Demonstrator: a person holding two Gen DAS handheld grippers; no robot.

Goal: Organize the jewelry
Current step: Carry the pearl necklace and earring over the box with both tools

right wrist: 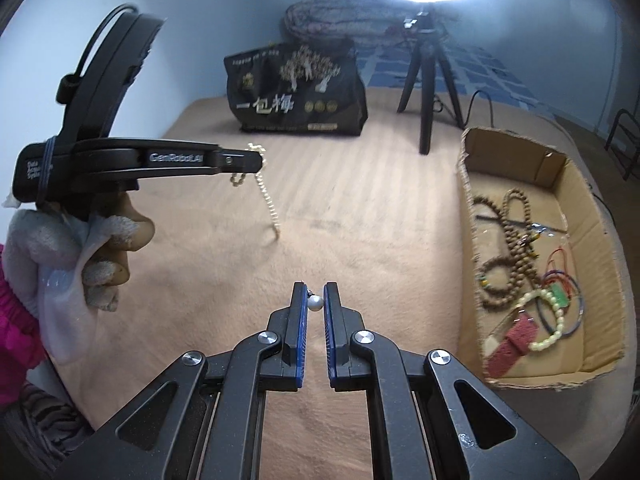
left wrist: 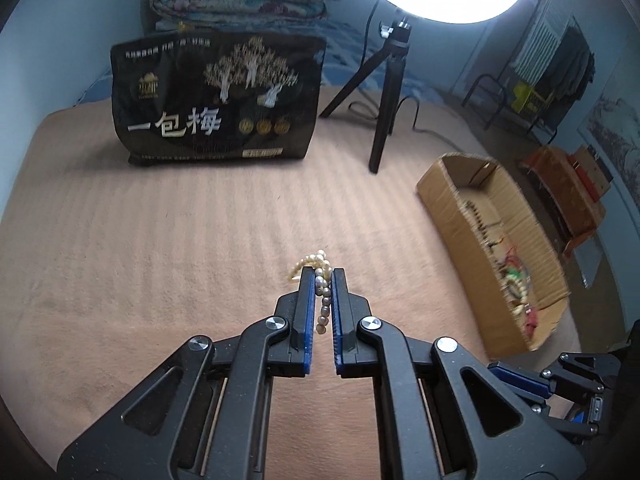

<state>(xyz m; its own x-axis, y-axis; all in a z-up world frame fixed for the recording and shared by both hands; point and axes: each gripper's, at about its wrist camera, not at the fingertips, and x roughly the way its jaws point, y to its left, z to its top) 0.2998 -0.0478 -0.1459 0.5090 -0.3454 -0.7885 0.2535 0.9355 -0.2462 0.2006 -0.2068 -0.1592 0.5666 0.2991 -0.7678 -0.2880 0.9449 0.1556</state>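
While both grippers were clenched, the left gripper (left wrist: 322, 280) pinched a pearl strand (left wrist: 320, 292) whose tail dangled to the blanket (right wrist: 360, 220), and the right gripper (right wrist: 316, 300) nipped one pearl (right wrist: 315, 303). Thin holds: the strand could slip or snag. To the right a box (right wrist: 472, 184) held beads (right wrist: 516, 236). Farther off stood a black bag (right wrist: 296, 92), a tripod (right wrist: 426, 92) and a ring light (left wrist: 440, 4).
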